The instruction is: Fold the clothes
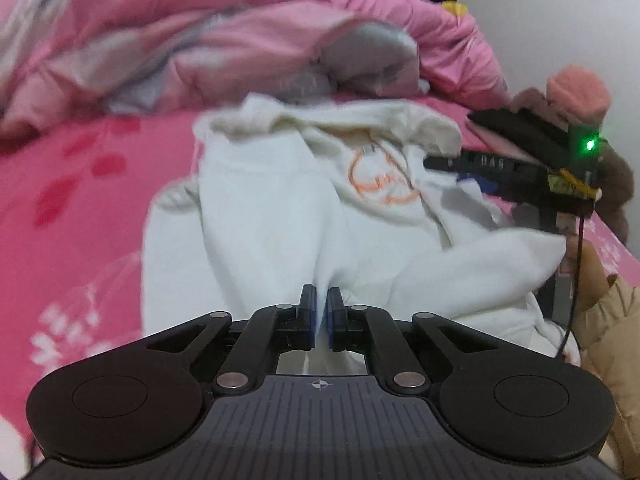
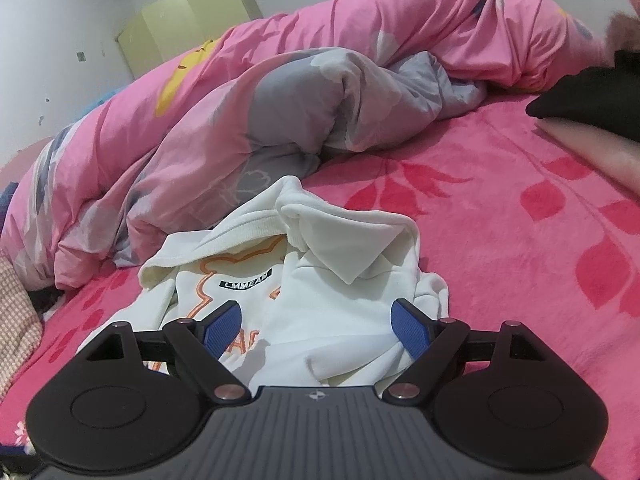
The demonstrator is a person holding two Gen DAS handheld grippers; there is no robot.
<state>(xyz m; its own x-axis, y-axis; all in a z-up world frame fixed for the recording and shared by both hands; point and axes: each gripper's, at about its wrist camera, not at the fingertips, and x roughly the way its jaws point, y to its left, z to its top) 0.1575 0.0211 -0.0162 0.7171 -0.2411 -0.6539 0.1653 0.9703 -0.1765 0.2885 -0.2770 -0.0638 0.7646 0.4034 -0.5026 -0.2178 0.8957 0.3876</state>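
A white sweatshirt (image 1: pixel 272 208) with an orange print and a black label lies crumpled on the pink bedsheet (image 1: pixel 80 200). My left gripper (image 1: pixel 322 304) is shut on a pinched ridge of the sweatshirt's near hem, with fabric pulled up between the blue pads. In the left wrist view, my right gripper (image 1: pixel 448 170) hovers over the garment's right side. In the right wrist view, the right gripper (image 2: pixel 318 322) stands open just above the sweatshirt (image 2: pixel 340 264), with its blue pads (image 2: pixel 224 324) wide apart and nothing between them. The left gripper is out of this view.
A bunched pink and grey duvet (image 2: pixel 240 112) fills the back of the bed. A black garment (image 2: pixel 592 92) lies at the far right, with a pink and brown plush thing (image 1: pixel 576 92) beside it. A person's hand and beige sleeve (image 1: pixel 608 320) are at the right edge. A checked cloth (image 2: pixel 16 320) lies at the left.
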